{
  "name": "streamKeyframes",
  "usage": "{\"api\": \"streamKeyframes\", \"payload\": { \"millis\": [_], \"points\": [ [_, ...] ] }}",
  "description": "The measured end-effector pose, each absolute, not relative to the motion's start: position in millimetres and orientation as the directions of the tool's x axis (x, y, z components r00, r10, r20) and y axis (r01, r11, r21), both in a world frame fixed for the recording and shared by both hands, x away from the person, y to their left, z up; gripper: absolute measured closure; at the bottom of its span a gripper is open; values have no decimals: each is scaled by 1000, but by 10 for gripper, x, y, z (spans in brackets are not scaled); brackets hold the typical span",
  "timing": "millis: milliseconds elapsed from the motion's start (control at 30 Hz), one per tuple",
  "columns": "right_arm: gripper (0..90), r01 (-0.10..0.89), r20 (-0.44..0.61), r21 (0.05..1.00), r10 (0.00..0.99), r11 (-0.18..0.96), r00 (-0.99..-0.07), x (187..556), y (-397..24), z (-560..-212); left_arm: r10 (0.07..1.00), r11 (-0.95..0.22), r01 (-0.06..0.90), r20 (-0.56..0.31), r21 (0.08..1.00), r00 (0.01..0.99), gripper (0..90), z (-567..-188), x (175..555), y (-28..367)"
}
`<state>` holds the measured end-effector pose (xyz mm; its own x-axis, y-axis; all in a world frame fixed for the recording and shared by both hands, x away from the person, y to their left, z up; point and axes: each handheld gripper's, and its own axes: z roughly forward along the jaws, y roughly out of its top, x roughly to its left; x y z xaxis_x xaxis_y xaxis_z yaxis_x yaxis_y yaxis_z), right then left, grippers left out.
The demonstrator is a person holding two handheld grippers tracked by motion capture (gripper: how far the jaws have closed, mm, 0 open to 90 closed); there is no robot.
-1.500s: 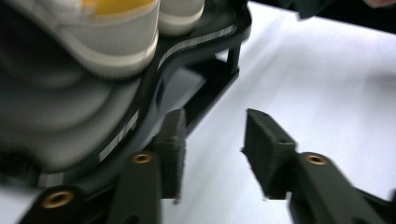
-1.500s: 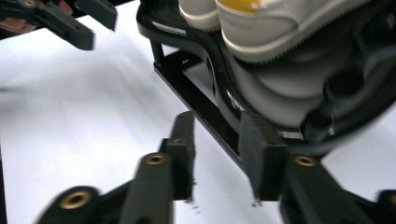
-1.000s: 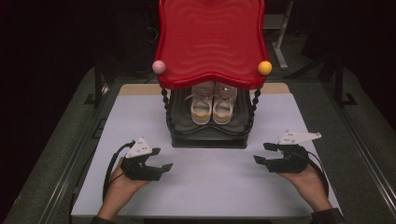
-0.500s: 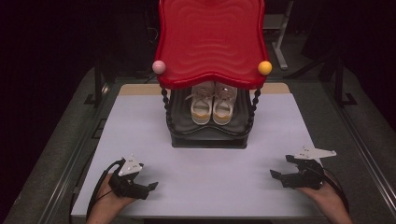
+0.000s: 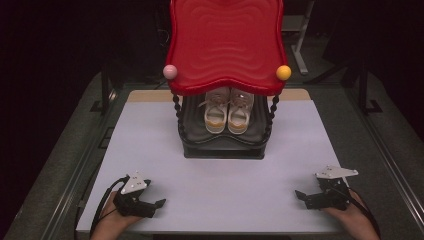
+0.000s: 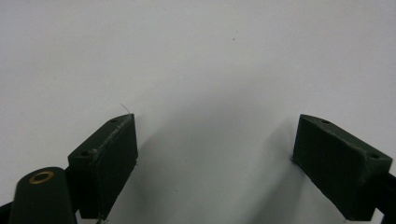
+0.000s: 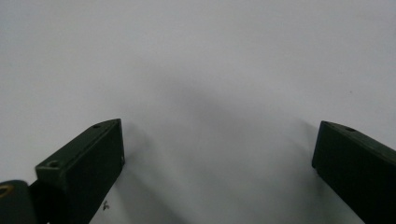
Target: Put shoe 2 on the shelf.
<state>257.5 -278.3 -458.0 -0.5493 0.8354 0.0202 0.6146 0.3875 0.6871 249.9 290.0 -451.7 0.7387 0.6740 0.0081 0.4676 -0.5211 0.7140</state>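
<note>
Resting at the near edge of the white table (image 5: 220,200), the left gripper (image 5: 155,206) and right gripper (image 5: 301,196) stand with jaws spread wide, having just been opening, and nothing lies between them. Well apart from both, farther back at centre, the pair of shoes (image 5: 227,111) sits on the black lower tray (image 5: 222,144) beneath the red upper shelf (image 5: 226,45). Risk noted: reaching in under that low overhang, a gripper could strike the shelf rim or a beaded post (image 5: 177,112) and tip the rack; one-sided grasping could drag the shoes askew.
</note>
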Motion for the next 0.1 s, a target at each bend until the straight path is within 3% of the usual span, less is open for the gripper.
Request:
{"api": "streamKeyframes", "payload": {
  "millis": [100],
  "points": [
    [17,613,18,688,835,388,-550,2574,-2784,-4582,674,-521,467,9,714,739,129,-4517,2497,2901]
  ]
}}
